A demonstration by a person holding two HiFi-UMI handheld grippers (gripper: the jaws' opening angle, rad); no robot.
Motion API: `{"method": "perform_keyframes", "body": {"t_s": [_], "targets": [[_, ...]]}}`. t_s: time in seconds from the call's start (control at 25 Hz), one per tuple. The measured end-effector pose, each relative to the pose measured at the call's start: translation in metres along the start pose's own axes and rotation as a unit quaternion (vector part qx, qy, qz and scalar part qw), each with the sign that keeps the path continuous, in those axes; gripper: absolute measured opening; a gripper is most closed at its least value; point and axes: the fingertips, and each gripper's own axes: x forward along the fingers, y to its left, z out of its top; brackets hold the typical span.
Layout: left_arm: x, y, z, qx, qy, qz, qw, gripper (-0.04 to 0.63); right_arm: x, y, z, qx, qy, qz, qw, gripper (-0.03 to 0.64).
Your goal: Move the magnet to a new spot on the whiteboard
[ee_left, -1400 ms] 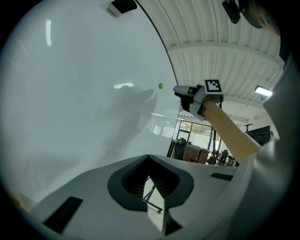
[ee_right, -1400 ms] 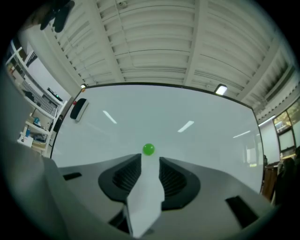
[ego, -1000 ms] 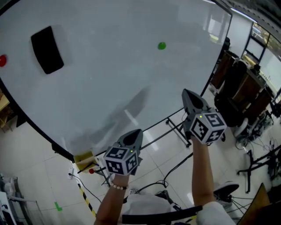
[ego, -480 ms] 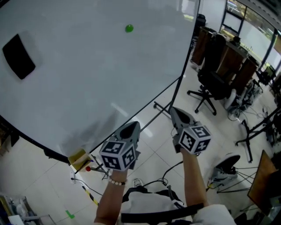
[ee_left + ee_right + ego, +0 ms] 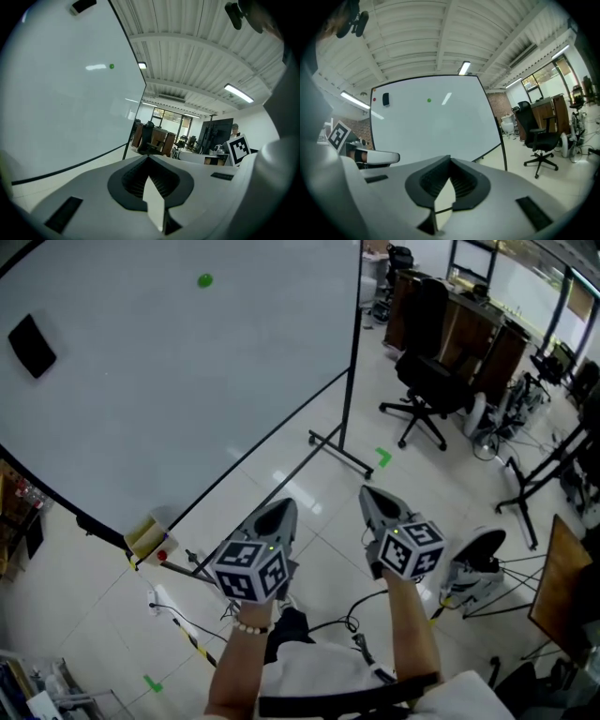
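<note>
Head view: green magnet (image 5: 204,280) sits on the whiteboard (image 5: 141,409), upper middle, near the top edge. Black eraser (image 5: 31,345) toward the upper left corner. Left gripper (image 5: 281,509) and right gripper (image 5: 367,493) hang low over the tiled floor (image 5: 112,615), well apart from the board. Fingers pressed together, empty; likely no reach under way. Office chair (image 5: 427,381) beyond the board's right edge.

Left gripper (image 5: 281,510), right gripper (image 5: 369,495): whiteboard (image 5: 187,390) farther

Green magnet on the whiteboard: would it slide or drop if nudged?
Probably slides rather than drops: the green magnet clings unaided to the upright whiteboard. It looks small and round, so likely light and perhaps tricky to pinch.
</note>
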Motion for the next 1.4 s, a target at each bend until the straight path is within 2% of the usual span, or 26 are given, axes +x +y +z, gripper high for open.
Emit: {"method": "perform_keyframes", "body": {"t_s": [0.24, 0.52, 0.8, 1.04, 1.4], "targets": [[-0.065, -0.095, -0.054, -0.005, -0.005, 0.019, 0.9998, -0.002, -0.117, 0.011, -0.037, 0.006, 0.014, 0.023, 1.000, 0.002], [-0.129, -0.135, -0.090, -0.016, 0.008, 0.045, 0.9988, -0.002, -0.183, 0.054, -0.065, 0.005, 0.036, 0.053, 0.998, 0.002], [-0.162, -0.138, -0.101, -0.023, 0.012, 0.042, 0.9988, -0.002, -0.198, 0.095, -0.087, 0.027, 0.046, 0.059, 0.997, 0.002], [-0.181, -0.118, -0.095, -0.023, 0.008, 0.032, 0.9992, -0.002, -0.190, 0.130, -0.082, -0.001, 0.041, 0.050, 0.998, 0.002], [-0.195, -0.093, -0.080, -0.021, 0.000, 0.017, 0.9996, -0.002, -0.181, 0.156, -0.076, -0.025, 0.037, 0.031, 0.999, 0.002]]}}
